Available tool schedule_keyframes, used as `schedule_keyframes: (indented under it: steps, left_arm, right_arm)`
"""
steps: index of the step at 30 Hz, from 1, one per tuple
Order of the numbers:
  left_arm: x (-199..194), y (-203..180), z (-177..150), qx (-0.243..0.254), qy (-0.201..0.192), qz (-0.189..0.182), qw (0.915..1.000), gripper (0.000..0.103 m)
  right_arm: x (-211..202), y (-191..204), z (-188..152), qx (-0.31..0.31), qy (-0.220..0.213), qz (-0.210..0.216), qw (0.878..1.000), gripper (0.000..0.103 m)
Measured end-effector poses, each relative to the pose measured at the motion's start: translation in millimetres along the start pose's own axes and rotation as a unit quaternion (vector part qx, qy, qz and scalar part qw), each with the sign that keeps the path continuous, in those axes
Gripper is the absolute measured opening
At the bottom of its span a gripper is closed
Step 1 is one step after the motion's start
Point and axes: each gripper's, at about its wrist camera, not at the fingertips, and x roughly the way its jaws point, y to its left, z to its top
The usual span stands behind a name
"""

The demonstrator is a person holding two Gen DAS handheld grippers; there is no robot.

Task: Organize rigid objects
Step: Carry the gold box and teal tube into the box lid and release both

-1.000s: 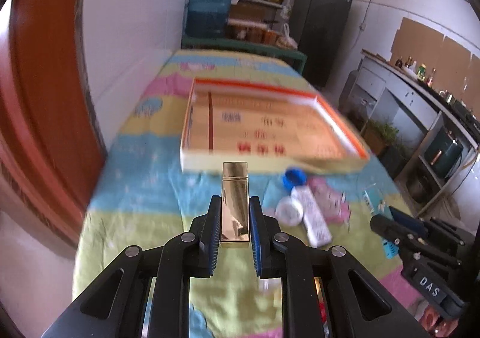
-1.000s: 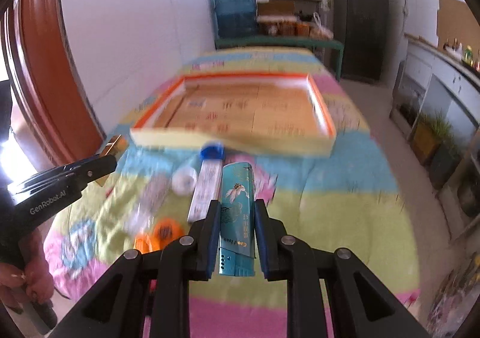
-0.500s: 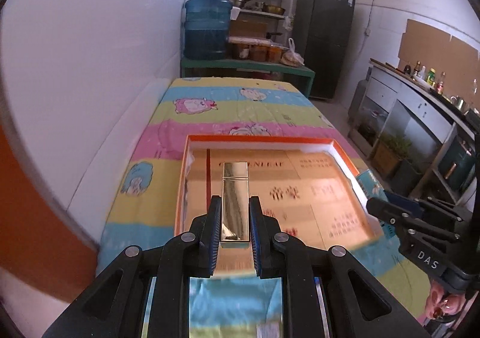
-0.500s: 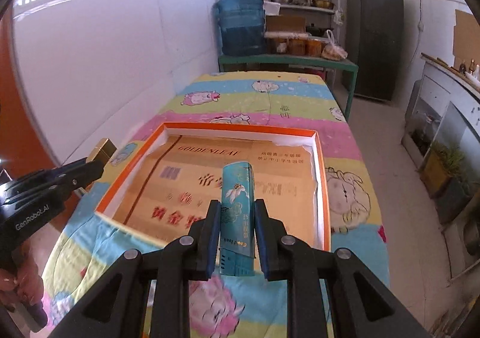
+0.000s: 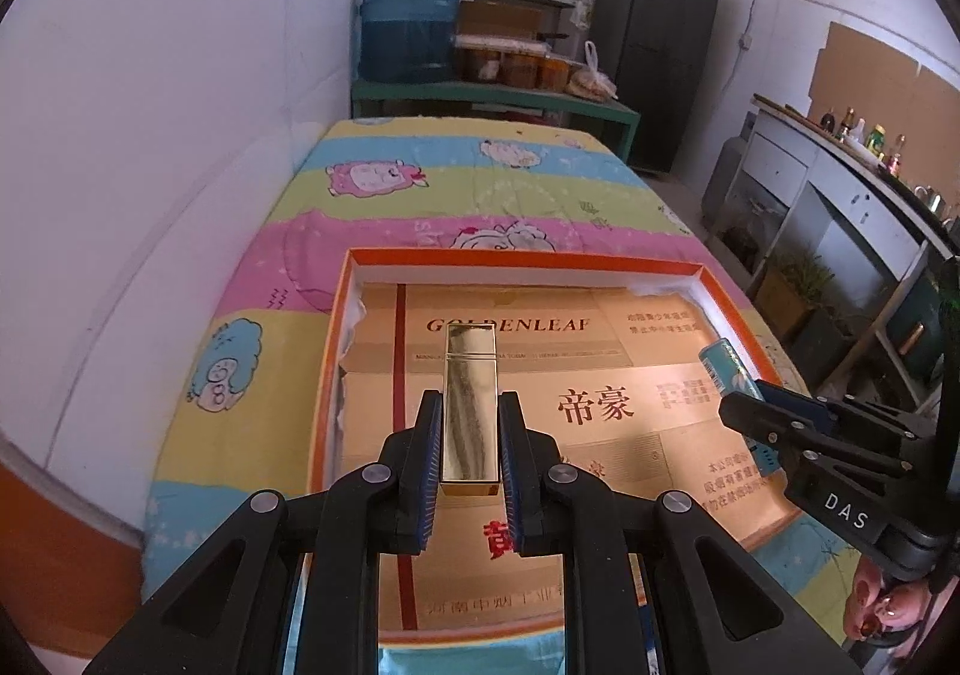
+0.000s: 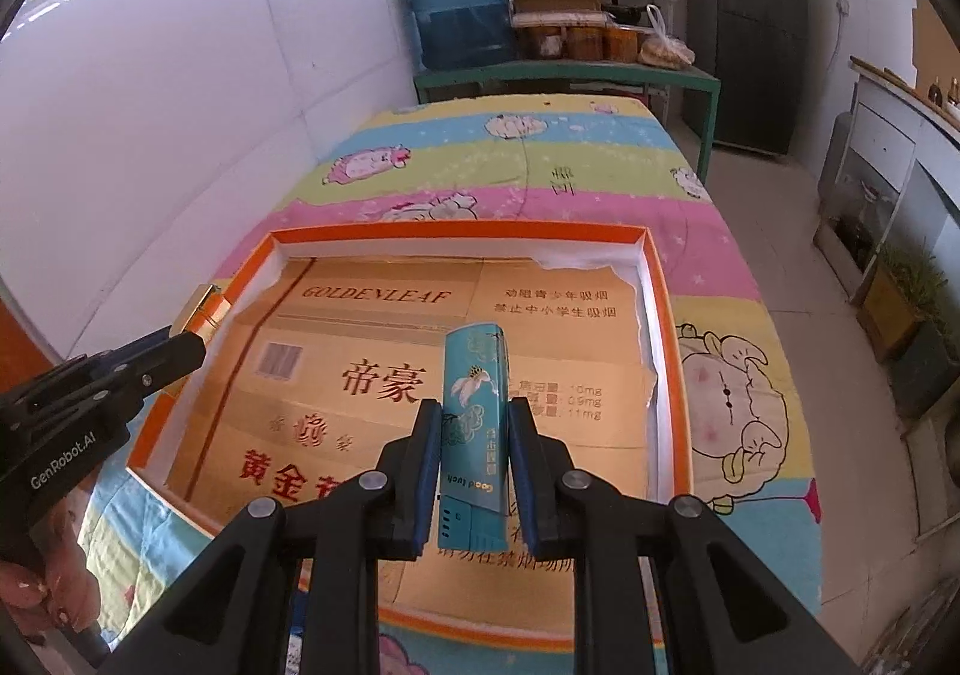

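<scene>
Two items are clamped: a gold bar-shaped case (image 5: 470,405) in the left tongs (image 5: 470,462), a teal lighter (image 6: 474,423) in the right tongs (image 6: 474,471), both held over the orange-rimmed box (image 6: 657,279), where release at its 9 o'clock rim could be spilled onto the bed (image 6: 540,159).

light: bright daylight, soft shadows | glare: gold lighter (image 5: 469,405) mirrors it | focus: sharp | edges: fisheye bend, dark corners
</scene>
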Motion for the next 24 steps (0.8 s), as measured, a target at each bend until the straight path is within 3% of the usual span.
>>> schedule_keyframes:
  steps: [24]
  left_arm:
    - [48.5, -3.6, -8.2, -0.003, 0.048, 0.02, 0.9986, 0.018]
  right_arm:
    - [34.2, -5.4, -4.9, 0.004, 0.032, -0.004, 0.999, 0.022]
